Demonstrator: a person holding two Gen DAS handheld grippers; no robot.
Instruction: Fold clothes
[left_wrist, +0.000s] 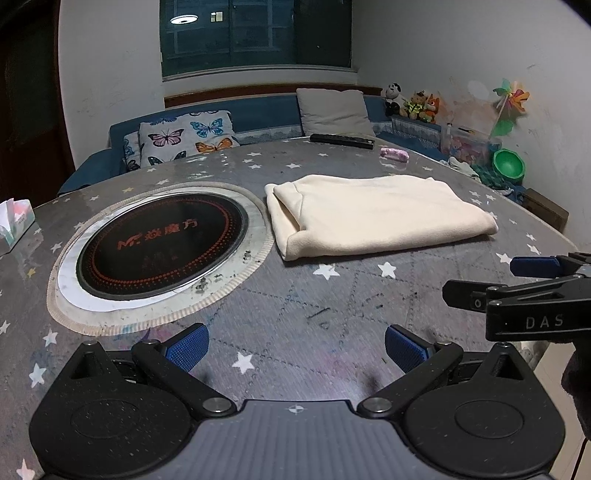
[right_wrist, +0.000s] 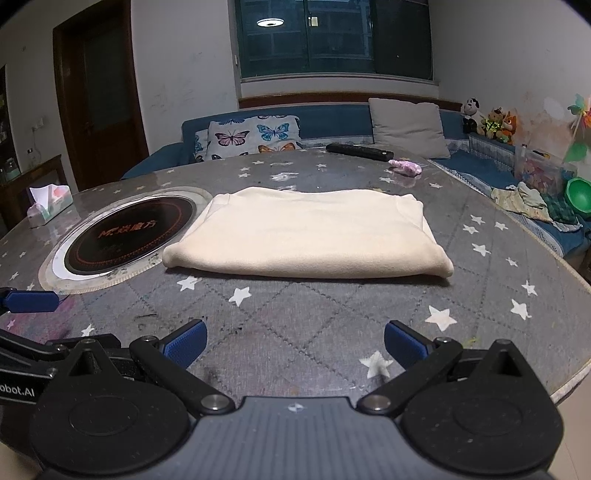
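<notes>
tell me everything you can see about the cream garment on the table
The cream garment is plain, soft, fleece-like cloth with no print visible, folded into a thick, roughly rectangular stack of layers. Its near edge is a rounded fold; the end toward the induction cooktop shows open layered edges. It lies flat on the star-patterned table cover, right beside the cooktop's ring. Neither the left gripper nor the right gripper touches it; both hang open, short of it.

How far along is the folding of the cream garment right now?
Mostly done, it seems: the cream garment lies as a compact folded rectangle on the star-patterned table, beside the round cooktop. Nothing is in hand: the left hand-held gripper and right hand-held gripper are both open, short of the cloth. What may remain is a final fold or tidying; other clothes lie on the sofa.
</notes>
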